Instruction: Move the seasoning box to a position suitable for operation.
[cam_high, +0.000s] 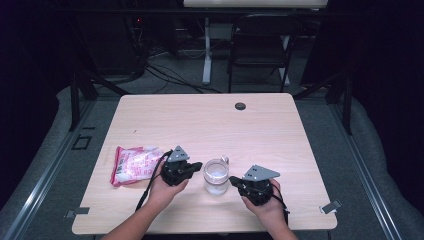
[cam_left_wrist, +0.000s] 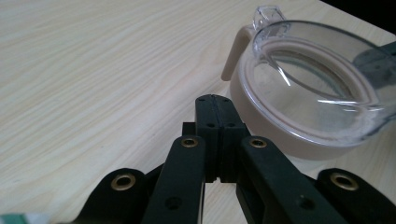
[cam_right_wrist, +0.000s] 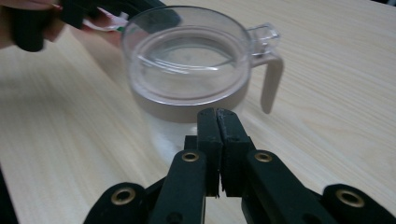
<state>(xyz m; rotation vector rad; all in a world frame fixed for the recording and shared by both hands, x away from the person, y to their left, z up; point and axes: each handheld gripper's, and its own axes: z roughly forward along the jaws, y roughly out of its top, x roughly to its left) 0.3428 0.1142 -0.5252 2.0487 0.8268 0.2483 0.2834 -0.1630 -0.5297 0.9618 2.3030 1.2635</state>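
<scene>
Left gripper (cam_high: 196, 165): jaws pressed together, nothing between them, tips just beside the clear jar (cam_high: 216, 176) on its left flank. Right gripper (cam_high: 234, 180): jaws likewise closed on nothing, tips aimed at the jar's right side from close by, a slight gap left to the wall. In the left gripper view, closed tips (cam_left_wrist: 215, 103) close against the jar's beige band (cam_left_wrist: 285, 133); in the right gripper view, closed tips (cam_right_wrist: 217, 116) just short of that band (cam_right_wrist: 187, 109).

Jar upright on the wooden table (cam_high: 210, 120), near the front edge, between the two grippers; clear hinged lid (cam_right_wrist: 187, 60) shut, beige handle (cam_right_wrist: 271, 81) on the far side with a small clear latch above it. Pink-and-white packet (cam_high: 134, 164) flat on the table, behind the left hand, sealed as far as can be told.

Progress, judged: barely begun. Lid not opened, packet untouched, nothing grasped. Left to do, probably: steady the jar, lift the lid, bring the packet over.

Pose: both forearms in from the near edge, hands wrapped around the gripper bodies, grippers held low and roughly level, angled inward toward the jar.
</scene>
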